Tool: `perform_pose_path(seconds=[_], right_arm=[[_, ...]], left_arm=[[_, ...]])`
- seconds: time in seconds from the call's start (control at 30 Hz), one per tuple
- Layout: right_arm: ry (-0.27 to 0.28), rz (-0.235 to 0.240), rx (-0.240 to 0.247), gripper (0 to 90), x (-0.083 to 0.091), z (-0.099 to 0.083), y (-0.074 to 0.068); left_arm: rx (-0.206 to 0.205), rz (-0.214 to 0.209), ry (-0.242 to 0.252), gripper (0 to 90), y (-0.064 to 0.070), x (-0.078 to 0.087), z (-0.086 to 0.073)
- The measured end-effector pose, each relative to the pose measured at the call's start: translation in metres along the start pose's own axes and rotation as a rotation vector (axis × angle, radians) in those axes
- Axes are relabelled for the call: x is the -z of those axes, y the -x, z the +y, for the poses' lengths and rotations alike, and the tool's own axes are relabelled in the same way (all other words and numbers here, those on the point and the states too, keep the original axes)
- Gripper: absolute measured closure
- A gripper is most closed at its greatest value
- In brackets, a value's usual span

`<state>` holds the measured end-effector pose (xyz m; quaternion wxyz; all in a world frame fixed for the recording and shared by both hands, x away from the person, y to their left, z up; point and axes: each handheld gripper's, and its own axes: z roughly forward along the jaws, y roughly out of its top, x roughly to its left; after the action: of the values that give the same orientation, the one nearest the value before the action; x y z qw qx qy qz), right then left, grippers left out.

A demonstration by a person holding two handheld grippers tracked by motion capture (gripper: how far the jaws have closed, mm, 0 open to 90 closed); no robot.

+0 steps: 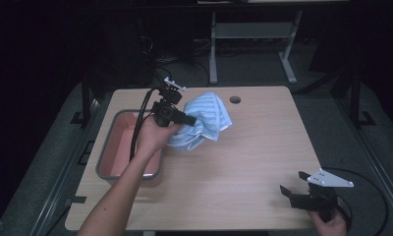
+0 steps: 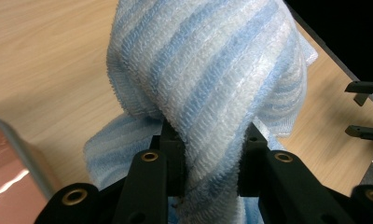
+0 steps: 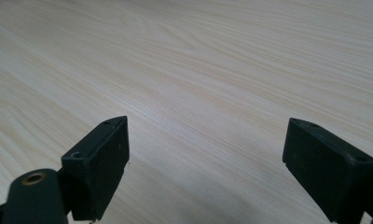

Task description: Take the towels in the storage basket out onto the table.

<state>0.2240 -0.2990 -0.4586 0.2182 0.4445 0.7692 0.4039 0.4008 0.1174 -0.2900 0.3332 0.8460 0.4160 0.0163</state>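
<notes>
One claw [image 2: 208,163] pinches striped towel [image 2: 212,79] (bunched); right claw [image 3: 205,168] gapes.

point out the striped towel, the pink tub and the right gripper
striped towel [image 1: 207,118], high view, on the bunched blue and white folds
pink tub [image 1: 117,140], high view, on its bare pink floor
right gripper [image 1: 294,183], high view, midway between its two open black jaws
</notes>
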Motion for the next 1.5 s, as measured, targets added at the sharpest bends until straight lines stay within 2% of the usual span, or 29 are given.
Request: perform_pose_path(seconds=[0.27,0.6,0.87,1.5], right_arm=[[-0.002,0.007,0.003,14.1,-0.002,0.001,-0.001],[-0.001,0.014,0.011,14.1,-0.003,0.001,-0.003],[-0.001,0.017,0.008,14.1,-0.004,0.002,-0.005],[0.003,0.013,-0.001,14.1,-0.004,0.002,-0.003]], left_arm=[[-0.005,-0.018,-0.011,69.6,0.011,-0.023,0.006],[-0.019,-0.032,-0.029,69.4,0.024,-0.044,0.013],[-0.019,-0.024,-0.023,69.1,0.028,-0.054,0.015],[-0.02,-0.03,-0.076,68.2,0.041,-0.091,0.013]])
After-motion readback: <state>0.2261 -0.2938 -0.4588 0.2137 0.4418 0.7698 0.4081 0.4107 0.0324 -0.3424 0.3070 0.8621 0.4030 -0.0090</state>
